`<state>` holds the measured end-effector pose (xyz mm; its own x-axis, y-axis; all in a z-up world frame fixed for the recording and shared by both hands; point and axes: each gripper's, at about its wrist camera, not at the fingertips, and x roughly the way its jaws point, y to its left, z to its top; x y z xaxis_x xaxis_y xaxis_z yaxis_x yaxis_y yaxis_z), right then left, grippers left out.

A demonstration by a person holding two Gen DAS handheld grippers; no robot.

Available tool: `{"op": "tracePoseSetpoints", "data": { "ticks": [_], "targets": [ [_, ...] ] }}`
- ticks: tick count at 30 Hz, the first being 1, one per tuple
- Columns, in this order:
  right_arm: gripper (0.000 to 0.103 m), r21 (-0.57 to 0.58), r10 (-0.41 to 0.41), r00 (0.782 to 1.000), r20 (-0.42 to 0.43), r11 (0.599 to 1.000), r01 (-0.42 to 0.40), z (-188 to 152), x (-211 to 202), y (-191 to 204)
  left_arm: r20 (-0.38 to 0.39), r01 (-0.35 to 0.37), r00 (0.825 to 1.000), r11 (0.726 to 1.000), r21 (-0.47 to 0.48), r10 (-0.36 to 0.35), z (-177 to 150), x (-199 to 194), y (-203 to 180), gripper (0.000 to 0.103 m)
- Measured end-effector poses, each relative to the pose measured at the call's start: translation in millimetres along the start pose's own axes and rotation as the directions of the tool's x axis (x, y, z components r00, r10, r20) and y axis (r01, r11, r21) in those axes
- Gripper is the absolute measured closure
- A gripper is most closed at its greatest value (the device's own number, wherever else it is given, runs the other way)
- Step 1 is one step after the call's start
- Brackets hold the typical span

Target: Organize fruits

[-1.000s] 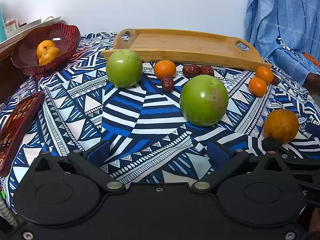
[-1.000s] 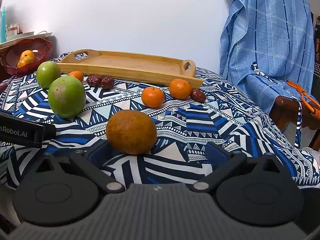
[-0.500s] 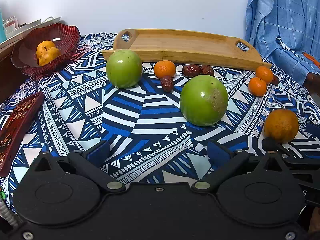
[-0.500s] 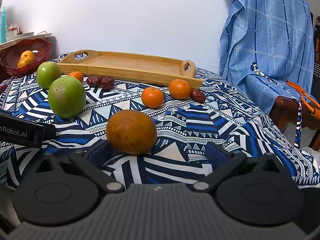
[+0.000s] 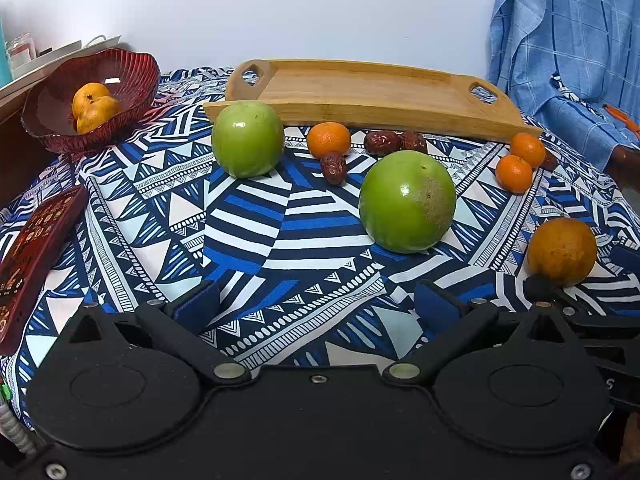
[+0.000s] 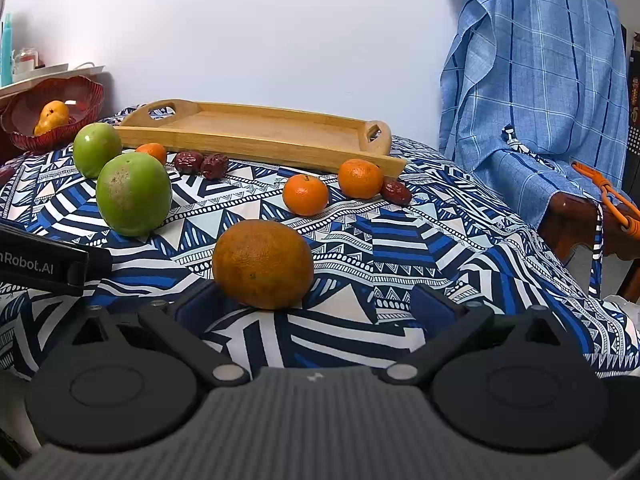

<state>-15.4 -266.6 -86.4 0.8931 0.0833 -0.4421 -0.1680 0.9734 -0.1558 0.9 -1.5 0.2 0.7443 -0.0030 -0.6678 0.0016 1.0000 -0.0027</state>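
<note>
White wall (image 6: pixel 260 32) behind; patterned tablecloth (image 5: pixel 280 240), empty wooden tray (image 5: pixel 360 88); both tools (image 5: pixel 316 304) (image 6: pixel 316 300) spread, gripping nothing.

Left tool (image 5: pixel 316 304): matte black housing, two circular covers, silver pivot pins and screws, blue-padded fingers (image 5: pixel 198 306). Right tool (image 6: pixel 316 304): identical black linkage with blue pads, ribbed grey centre housing. Side body bears white lettering "nRobot.AI".

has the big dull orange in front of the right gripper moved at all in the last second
No. In the right wrist view the big orange sits at the same spot on the tablecloth pattern, equally far from the wooden tray as before.
</note>
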Motion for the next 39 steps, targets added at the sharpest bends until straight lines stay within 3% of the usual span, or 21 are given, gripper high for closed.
{"op": "tracePoseSetpoints", "data": {
  "ticks": [9,18,23,30,37,39],
  "targets": [
    [0.000,-0.001,-0.008,1.000,0.005,1.000,0.008,1,2,1,0.045,-0.001,0.999,0.999,-0.040,0.003,-4,-7,0,0.000],
    [0.000,-0.018,0.006,1.000,-0.012,1.000,-0.006,7,2,-1,0.084,0.075,0.994,0.993,-0.092,-0.068,3,-11,4,0.000],
    [0.000,-0.076,0.010,1.000,0.025,0.997,-0.008,9,0,1,0.122,0.084,0.989,0.996,-0.039,-0.079,15,-13,-6,0.000],
    [0.000,-0.051,0.105,0.993,0.044,0.993,-0.103,12,-5,-8,0.155,0.105,0.982,0.994,0.016,-0.106,29,-15,-20,0.003],
    [0.012,-0.050,0.188,0.981,0.055,0.981,-0.186,15,-13,-6,0.177,0.111,0.977,0.992,0.066,-0.122,28,-17,-30,0.010],
    [0.015,-0.041,0.200,0.979,0.047,0.979,-0.199,16,-12,-6,0.177,0.102,0.978,0.992,0.072,-0.113,28,-15,-32,0.016]
  ]
}}
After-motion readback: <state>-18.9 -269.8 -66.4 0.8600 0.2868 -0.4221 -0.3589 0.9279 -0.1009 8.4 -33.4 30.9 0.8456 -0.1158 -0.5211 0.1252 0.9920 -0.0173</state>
